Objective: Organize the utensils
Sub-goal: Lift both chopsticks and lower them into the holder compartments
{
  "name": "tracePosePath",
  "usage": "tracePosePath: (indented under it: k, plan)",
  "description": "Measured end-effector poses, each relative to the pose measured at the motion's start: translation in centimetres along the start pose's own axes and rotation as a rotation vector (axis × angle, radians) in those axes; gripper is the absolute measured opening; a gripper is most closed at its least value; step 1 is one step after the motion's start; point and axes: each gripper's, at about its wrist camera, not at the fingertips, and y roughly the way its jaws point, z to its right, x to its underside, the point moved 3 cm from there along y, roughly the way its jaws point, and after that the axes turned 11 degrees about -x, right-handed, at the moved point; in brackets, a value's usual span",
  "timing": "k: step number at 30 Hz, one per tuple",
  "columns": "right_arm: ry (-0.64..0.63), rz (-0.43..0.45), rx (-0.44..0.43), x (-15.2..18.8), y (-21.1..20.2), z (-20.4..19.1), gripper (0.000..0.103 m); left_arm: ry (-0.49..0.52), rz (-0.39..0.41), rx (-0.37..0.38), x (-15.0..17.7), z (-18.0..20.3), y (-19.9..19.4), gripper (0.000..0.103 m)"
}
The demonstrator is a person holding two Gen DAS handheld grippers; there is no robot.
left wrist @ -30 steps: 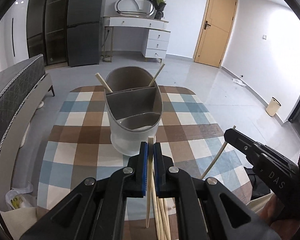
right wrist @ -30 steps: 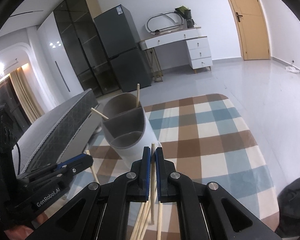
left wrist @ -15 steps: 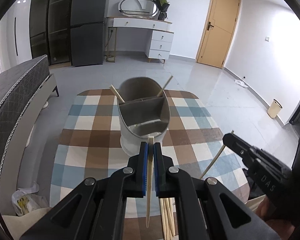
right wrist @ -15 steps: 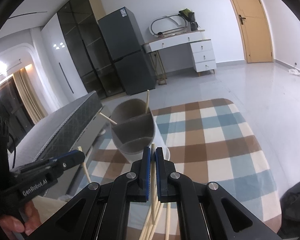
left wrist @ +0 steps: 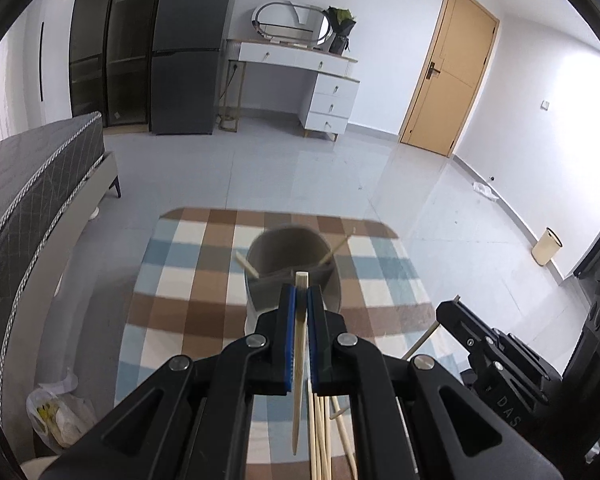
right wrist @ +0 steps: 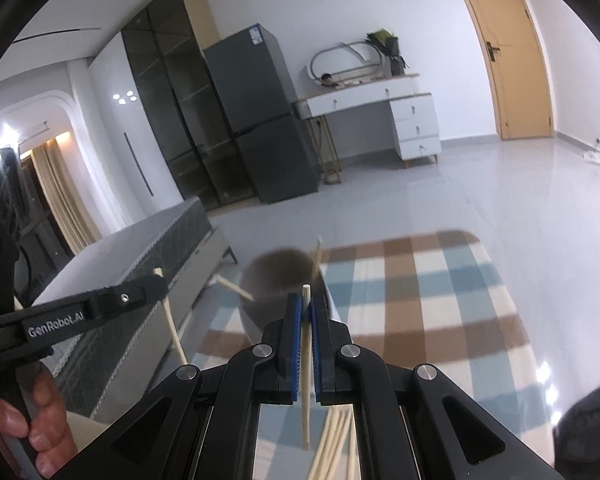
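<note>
My left gripper point(left wrist: 299, 293) is shut on a pale wooden chopstick point(left wrist: 297, 380) that hangs down between its blue pads. My right gripper point(right wrist: 306, 301) is shut on another chopstick point(right wrist: 306, 384). Ahead and below both stands the grey divided utensil holder point(left wrist: 274, 276) point(right wrist: 268, 276) on the checked tablecloth point(left wrist: 196, 280); two chopsticks point(left wrist: 247, 265) lean out of its back compartment. Loose chopsticks point(left wrist: 320, 432) point(right wrist: 334, 440) lie on the cloth under the grippers. The left wrist view also catches the right gripper point(left wrist: 448, 307) at the right. The right wrist view catches the left gripper point(right wrist: 158, 280) at the left, in a person's hand point(right wrist: 40, 412).
A dark quilted bed point(left wrist: 28, 184) runs along the table's left side, with a plastic bag point(left wrist: 56, 412) on the floor beside it. Far back stand a fridge point(left wrist: 188, 48), a white dresser point(left wrist: 324, 92) and a wooden door point(left wrist: 448, 80). A small bin point(left wrist: 546, 245) sits at the right wall.
Both grippers have risen, each still clamped on its chopstick. The holder and the cloth now look smaller and lower in both views.
</note>
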Motion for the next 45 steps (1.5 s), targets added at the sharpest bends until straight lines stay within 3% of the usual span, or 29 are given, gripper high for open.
tracePosePath:
  k: [16,23,30,37,45]
  plan:
    - [-0.139,0.101,-0.123,-10.4,2.9,-4.0,0.004,-0.009,0.091,0.002,-7.7,-0.8,0.7,0.001]
    - [-0.133,0.160,-0.123,-13.0,4.9,-2.8,0.004,-0.025,0.115,-0.001,-10.2,-1.4,2.8,0.001]
    - [-0.083,0.147,-0.105,-13.2,8.0,-0.4,0.004,-0.049,0.109,-0.010,-10.5,-2.0,5.5,0.001]
    - [-0.087,0.109,-0.092,-11.3,9.8,0.8,0.004,-0.093,0.147,0.012,-10.0,-2.3,6.8,0.001]
    - [-0.077,0.083,-0.104,-9.3,10.3,1.8,0.004,-0.071,0.119,0.020,-8.4,-1.7,7.9,0.001]
